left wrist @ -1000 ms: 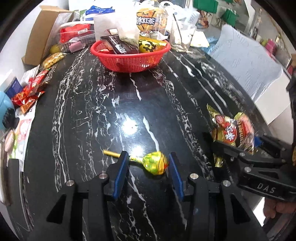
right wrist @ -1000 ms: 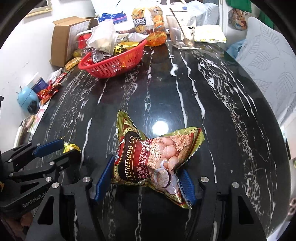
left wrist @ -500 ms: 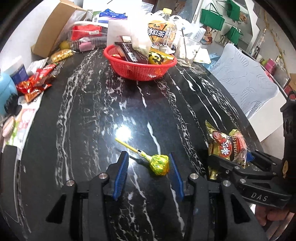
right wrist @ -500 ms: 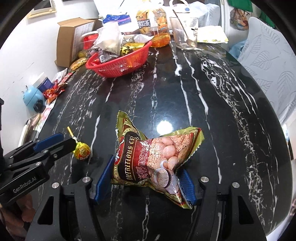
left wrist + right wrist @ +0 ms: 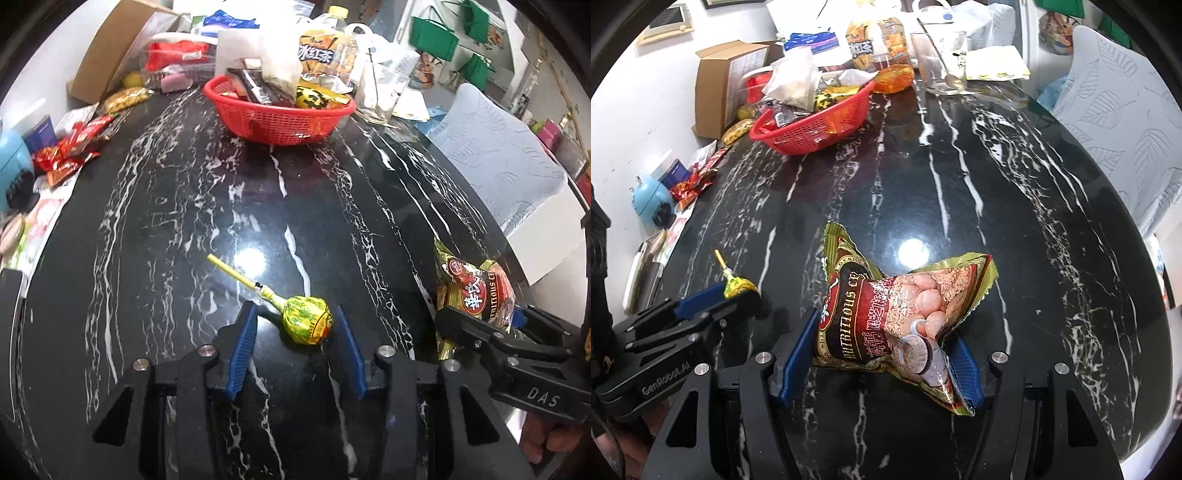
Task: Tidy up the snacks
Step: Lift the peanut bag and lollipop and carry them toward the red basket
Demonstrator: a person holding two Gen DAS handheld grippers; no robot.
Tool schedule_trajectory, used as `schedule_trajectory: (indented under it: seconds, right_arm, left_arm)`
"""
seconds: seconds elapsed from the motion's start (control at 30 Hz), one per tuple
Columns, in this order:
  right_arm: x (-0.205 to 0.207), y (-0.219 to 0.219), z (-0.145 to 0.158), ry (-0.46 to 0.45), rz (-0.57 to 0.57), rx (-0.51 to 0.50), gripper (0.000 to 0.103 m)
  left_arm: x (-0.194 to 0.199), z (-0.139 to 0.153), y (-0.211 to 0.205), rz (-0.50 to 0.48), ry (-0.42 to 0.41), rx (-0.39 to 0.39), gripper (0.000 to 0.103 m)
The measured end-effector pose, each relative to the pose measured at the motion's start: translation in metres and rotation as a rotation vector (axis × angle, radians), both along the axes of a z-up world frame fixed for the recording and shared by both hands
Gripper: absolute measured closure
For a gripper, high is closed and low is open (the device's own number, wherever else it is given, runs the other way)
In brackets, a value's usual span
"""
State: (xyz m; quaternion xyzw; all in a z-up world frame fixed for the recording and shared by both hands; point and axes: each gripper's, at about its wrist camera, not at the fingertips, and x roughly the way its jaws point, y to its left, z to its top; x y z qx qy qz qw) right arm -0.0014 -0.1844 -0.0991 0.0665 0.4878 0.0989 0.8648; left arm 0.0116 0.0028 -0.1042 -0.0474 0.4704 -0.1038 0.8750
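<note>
Your left gripper [image 5: 295,332], jaws apart, straddles the yellow-green foil-wrapped lollipop [image 5: 306,319]; your right gripper [image 5: 882,358] pinches the crumpled gold-and-maroon snack bag [image 5: 897,317].

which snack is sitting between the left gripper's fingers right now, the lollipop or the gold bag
The lollipop in the yellow-green wrapper lies between the left gripper fingers, which are open. The gold snack bag is clamped in the right gripper.

Black marble table [image 5: 177,229] w/ white veins under me. Far edge: clear glass [image 5: 942,61] w/ a spoon in it, cardboard box [image 5: 716,81] at the far left corner. Left edge: blue round gadget [image 5: 650,203]. Off right, pale leaf-pattern chair [image 5: 506,166], green bags [image 5: 432,37] behind.
</note>
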Motion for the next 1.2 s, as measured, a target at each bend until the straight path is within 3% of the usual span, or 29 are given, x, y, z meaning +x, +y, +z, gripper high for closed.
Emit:
schedule_trajectory:
  seconds: [0.87,1.2]
  right_arm:
    - [-0.011,0.013,0.009,-0.032,0.078,0.064,0.038]
    - [-0.005,0.026,0.048,-0.123,0.146,0.072,0.038]
  left_arm:
    - [-0.019,0.035,0.005,-0.078,-0.069,-0.021,0.078]
    - [-0.013,0.076,0.014,-0.077,-0.18,-0.026,0.078]
